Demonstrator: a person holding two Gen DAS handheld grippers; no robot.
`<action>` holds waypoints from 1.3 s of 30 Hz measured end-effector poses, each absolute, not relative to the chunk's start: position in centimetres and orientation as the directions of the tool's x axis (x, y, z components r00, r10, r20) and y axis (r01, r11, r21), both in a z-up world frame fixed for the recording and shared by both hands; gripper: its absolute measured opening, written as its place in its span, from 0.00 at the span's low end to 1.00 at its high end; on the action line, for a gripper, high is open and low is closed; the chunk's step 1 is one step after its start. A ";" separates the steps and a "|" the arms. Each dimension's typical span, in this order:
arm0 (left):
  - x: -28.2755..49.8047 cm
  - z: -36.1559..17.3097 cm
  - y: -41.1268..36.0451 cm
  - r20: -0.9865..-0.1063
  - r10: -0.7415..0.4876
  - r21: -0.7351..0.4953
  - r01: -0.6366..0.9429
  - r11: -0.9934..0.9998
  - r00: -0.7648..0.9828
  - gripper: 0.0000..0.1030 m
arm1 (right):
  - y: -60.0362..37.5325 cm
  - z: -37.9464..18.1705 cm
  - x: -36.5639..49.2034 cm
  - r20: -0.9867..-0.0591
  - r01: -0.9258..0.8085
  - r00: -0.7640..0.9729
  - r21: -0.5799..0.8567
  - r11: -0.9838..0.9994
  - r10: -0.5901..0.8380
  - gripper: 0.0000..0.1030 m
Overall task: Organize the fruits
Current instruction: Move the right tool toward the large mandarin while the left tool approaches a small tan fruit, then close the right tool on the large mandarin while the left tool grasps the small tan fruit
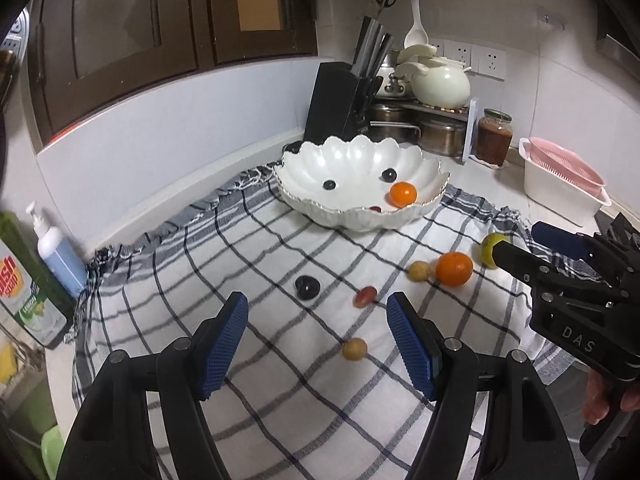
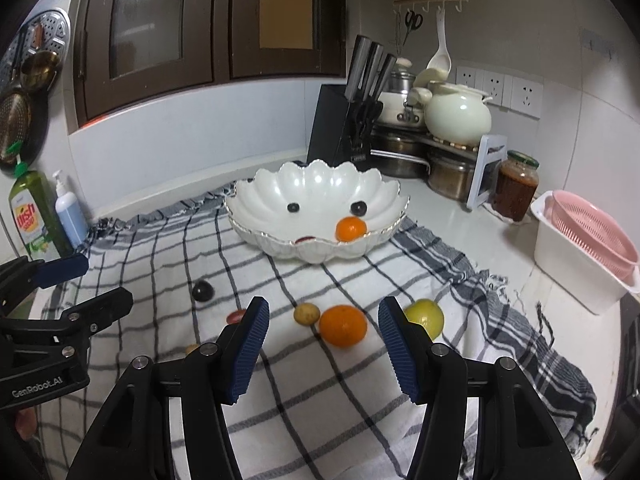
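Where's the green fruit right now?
The green fruit lies on the checked cloth, right of the loose orange, partly behind the right gripper's right finger.

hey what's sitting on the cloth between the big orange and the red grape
One small yellowish fruit, right beside the big orange; then bare checked cloth up to the red grape. The left wrist view shows it best.

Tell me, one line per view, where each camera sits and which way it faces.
Left wrist: rides the left gripper, looking down along its open blue-padded fingers over the checked cloth toward the scalloped white bowl; the right gripper and a hand enter from the right.
Right wrist: rides the right gripper, aimed at the orange on the cloth; the left gripper shows at the left edge.
Shared: bowl, cloth, loose fruit, knife block.
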State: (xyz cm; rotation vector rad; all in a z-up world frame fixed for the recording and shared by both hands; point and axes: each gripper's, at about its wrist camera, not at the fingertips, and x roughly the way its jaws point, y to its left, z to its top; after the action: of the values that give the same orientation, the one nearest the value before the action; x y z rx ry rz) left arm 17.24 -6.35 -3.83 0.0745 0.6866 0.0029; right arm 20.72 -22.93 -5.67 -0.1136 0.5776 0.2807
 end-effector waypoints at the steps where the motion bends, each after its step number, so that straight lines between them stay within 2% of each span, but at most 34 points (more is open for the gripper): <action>1: 17.1 -4.2 -6.4 -0.632 0.033 0.071 0.016 0.997 0.774 0.69 | -23.0 -5.9 20.7 -0.553 -0.295 0.801 -0.029 0.955 0.230 0.57; 12: 16.3 -7.0 -7.6 -0.633 0.080 0.101 -0.020 0.995 0.770 0.64 | -23.2 -8.5 21.7 -0.572 -0.308 0.789 -0.054 0.950 0.223 0.57; 28: 19.2 -11.8 -8.6 -0.736 0.059 0.066 -0.015 0.998 0.674 0.51 | -24.0 -12.0 24.8 -0.644 -0.312 0.729 -0.012 0.950 0.232 0.57; 39: 21.0 -13.1 -8.7 -0.768 0.030 0.026 -0.015 1.000 0.639 0.35 | -24.3 -13.2 27.0 -0.665 -0.308 0.707 0.017 0.951 0.241 0.57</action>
State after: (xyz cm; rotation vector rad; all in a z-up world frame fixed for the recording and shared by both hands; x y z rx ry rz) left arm 20.95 -8.69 -13.13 0.0173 0.8769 0.0258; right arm 26.95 -24.29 -13.19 -0.0976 0.7247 0.3053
